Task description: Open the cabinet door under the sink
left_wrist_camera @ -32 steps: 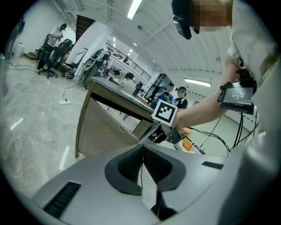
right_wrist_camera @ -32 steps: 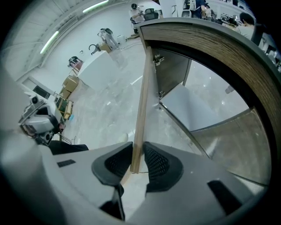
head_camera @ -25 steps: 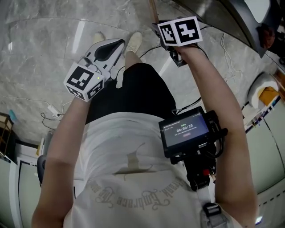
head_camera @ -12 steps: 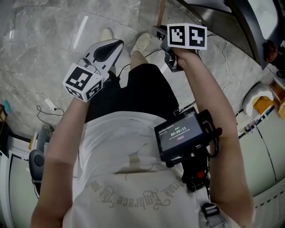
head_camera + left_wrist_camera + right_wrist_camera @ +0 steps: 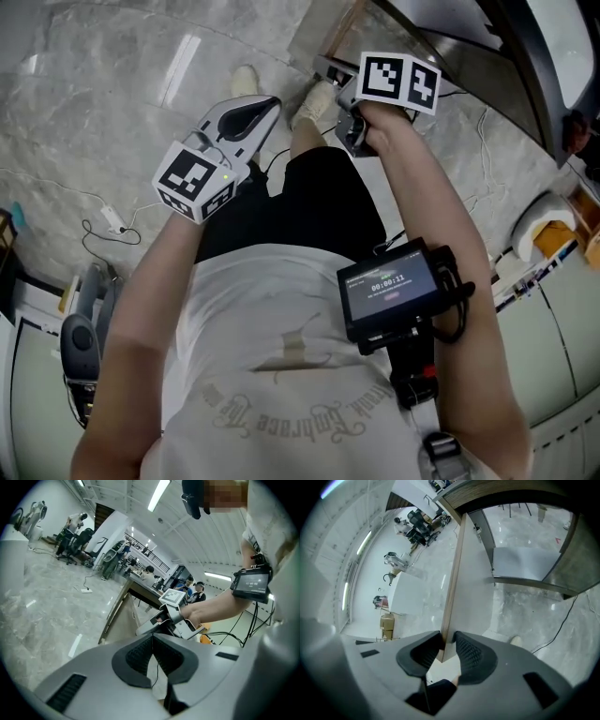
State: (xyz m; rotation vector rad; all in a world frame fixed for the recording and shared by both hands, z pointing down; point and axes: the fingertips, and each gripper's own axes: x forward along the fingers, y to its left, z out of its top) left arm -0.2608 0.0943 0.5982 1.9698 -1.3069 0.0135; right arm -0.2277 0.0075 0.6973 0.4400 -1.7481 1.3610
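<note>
The cabinet door (image 5: 468, 597) stands swung out from the dark-topped sink unit (image 5: 501, 491), and the open cabinet (image 5: 525, 564) shows behind it. My right gripper (image 5: 447, 648) has the door's free edge between its pads, which still touch both faces while the jaws are opening. In the head view the right gripper (image 5: 328, 70) reaches to the brownish door (image 5: 337, 33) at the top. My left gripper (image 5: 267, 101) hangs over the floor to the left, shut with nothing in it, and its pads (image 5: 140, 653) meet. The right gripper (image 5: 154, 625) also shows in the left gripper view.
A grey marble floor (image 5: 112, 112) lies below. A white power strip (image 5: 112, 220) with its cable lies on it at the left. The person's shoes (image 5: 246, 80) are near the door. A small screen (image 5: 389, 286) is strapped to the right forearm. Several people stand far off (image 5: 192, 583).
Both grippers have shifted to the right in the head view. The right gripper has rolled, still at the door's edge, and more of the brownish door shows at the top.
</note>
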